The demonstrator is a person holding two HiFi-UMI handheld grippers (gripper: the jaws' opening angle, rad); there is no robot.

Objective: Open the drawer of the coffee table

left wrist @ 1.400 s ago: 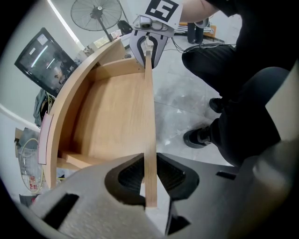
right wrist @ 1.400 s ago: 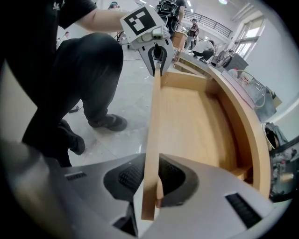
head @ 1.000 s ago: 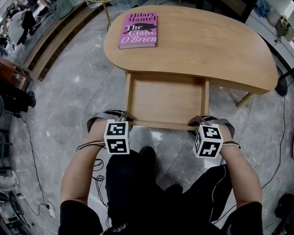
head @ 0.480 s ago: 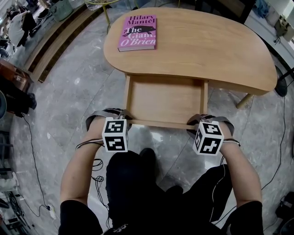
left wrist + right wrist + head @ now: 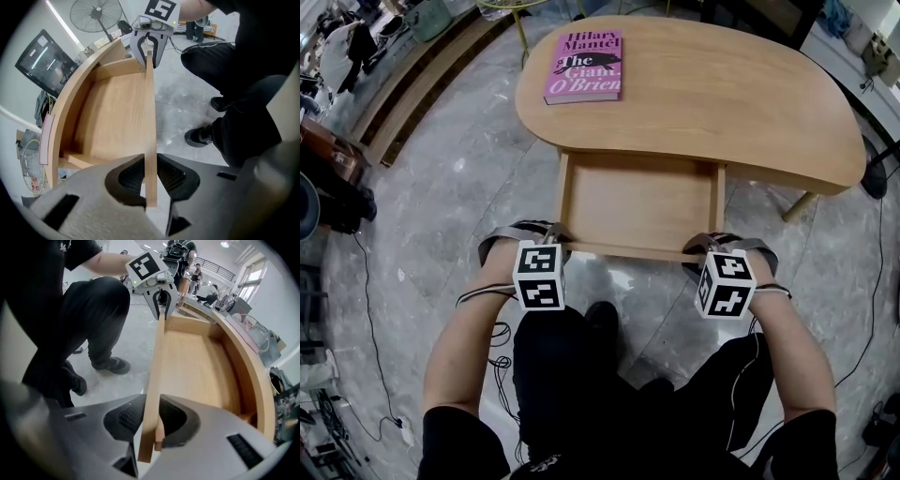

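Right tool (image 5: 152,420) jaws have just been opening yet clamp the drawer front (image 5: 628,251); left tool (image 5: 151,176) clamps it too. Both point steeply down, tips hidden from above.

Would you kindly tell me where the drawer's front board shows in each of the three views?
Head view: the front board runs level across the lower middle.
Left gripper view: edge-on, a thin strip from bottom centre to top.
Right gripper view: edge-on, from bottom centre upward, leaning right.
Shared landmark: the drawer floor, beyond the board in the head view, left of it in the left gripper view, right of it in the right gripper view.
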